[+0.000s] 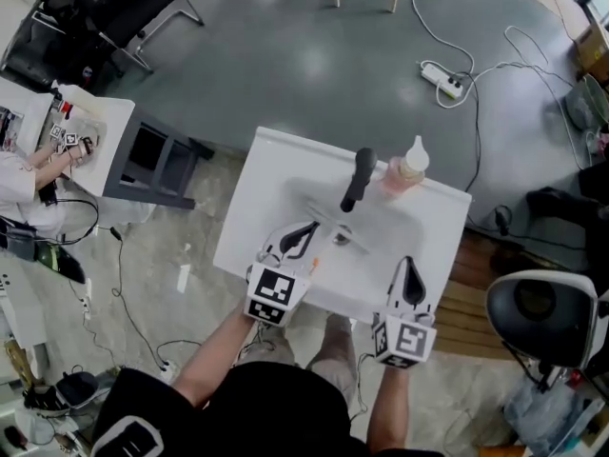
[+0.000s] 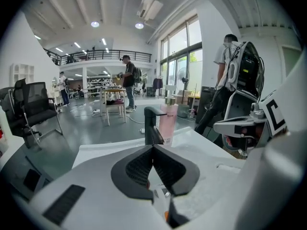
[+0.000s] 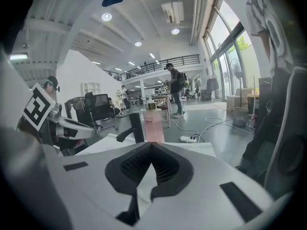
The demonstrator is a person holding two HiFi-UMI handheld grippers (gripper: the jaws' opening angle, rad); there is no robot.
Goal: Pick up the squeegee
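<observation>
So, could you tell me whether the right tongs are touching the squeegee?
Apart. The head view shows bare white sink between the shut right tongs and the squeegee.

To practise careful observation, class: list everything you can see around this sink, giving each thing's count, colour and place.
sink: one, white, centre of the head view
faucet: one, black, at the sink's far edge
soap bottle: one, pink with a white pump, just right of the faucet
squeegee: one, pale, lying in the basin in front of the faucet
power strip: one, white, on the grey floor beyond the sink
office chair: one, black, top left corner
desk: one, white, far left, with a seated person at it
left tool: one, white with black jaws, shut and empty, over the basin near the squeegee
right tool: one, white with black jaws, shut and empty, at the sink's near right edge
</observation>
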